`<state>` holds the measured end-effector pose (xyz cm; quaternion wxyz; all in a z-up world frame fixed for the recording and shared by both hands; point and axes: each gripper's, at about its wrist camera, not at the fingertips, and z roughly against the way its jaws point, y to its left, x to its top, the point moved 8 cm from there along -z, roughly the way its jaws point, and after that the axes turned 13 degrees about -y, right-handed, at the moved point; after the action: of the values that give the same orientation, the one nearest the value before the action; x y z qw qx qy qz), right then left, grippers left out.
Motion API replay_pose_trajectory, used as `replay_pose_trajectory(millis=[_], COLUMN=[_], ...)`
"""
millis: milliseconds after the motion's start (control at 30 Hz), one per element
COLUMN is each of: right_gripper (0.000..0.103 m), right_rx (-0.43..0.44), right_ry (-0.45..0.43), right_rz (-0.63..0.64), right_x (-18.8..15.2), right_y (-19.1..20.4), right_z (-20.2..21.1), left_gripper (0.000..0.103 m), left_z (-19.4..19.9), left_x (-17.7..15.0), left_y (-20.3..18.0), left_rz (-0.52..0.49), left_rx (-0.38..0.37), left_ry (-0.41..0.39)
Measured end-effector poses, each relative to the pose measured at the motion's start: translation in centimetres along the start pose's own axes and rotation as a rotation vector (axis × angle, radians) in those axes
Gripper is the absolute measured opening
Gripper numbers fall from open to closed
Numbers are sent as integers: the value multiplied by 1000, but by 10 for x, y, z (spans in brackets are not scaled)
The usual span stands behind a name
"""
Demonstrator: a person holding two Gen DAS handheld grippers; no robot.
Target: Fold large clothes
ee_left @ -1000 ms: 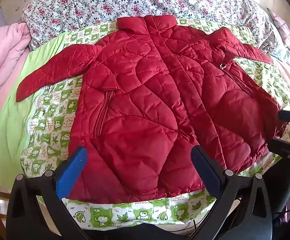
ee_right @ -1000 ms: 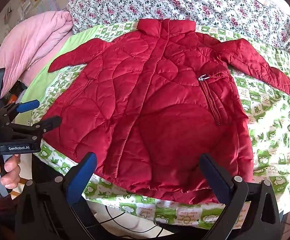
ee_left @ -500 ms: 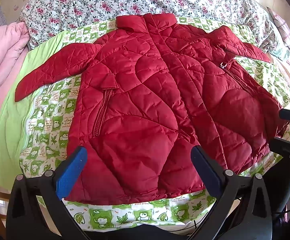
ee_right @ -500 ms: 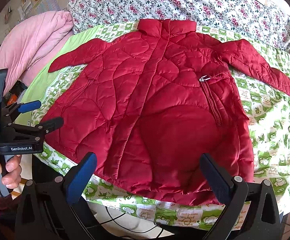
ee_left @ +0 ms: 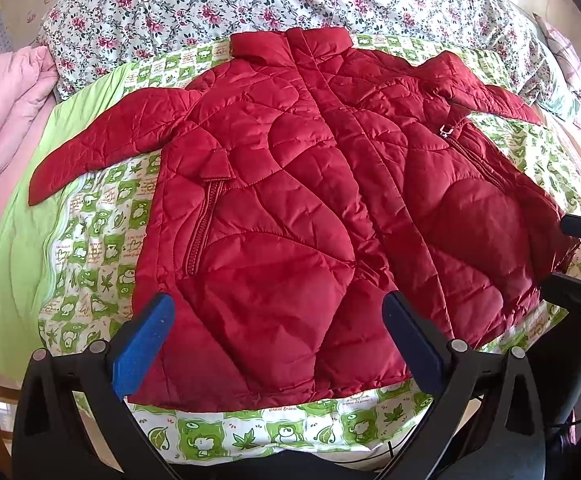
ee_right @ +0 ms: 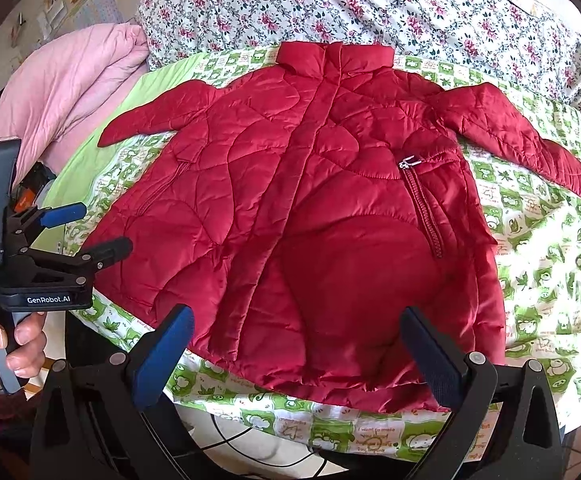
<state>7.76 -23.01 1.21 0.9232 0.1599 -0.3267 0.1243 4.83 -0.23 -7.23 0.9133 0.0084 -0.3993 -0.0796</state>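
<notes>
the jacket (ee_left: 290, 208) lies spread flat on the patterned sheet (ee_left: 102, 240), front up, collar at the far end and hem at the near edge, a sleeve out to each side. the floral quilt (ee_left: 210, 4) lies behind the collar, and the bundled blanket (ee_right: 62, 92) to the left of the sheet. both open grippers, left gripper (ee_left: 278, 332) and right gripper (ee_right: 294, 344), hang before the hem, apart from it.

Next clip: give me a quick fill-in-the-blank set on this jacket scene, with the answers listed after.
1. The red quilted jacket lies spread flat with both sleeves ____.
2. Under it lies a green-and-white cartoon-print blanket; beyond its collar lies a ____-patterned quilt.
3. The left gripper and right gripper are both ____, holding nothing.

Answers: outstretched; floral; open
</notes>
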Motion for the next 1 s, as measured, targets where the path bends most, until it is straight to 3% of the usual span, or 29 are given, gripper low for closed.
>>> replay_pose_trajectory(millis=[467, 767, 1000], right_gripper=[103, 103, 103], right_rx=[6, -23, -17], right_ry=[28, 10, -6], right_rz=[-18, 13, -34], right_x=[0, 1, 4], right_y=[-1, -7, -20], right_z=[1, -3, -10], left_gripper=[103, 103, 103], left_z=[0, -8, -18], left_x=[5, 1, -1], left_y=[-2, 5, 8], left_rz=[43, -55, -40], left_rx=[-36, 50, 37], left_ry=[-18, 34, 66])
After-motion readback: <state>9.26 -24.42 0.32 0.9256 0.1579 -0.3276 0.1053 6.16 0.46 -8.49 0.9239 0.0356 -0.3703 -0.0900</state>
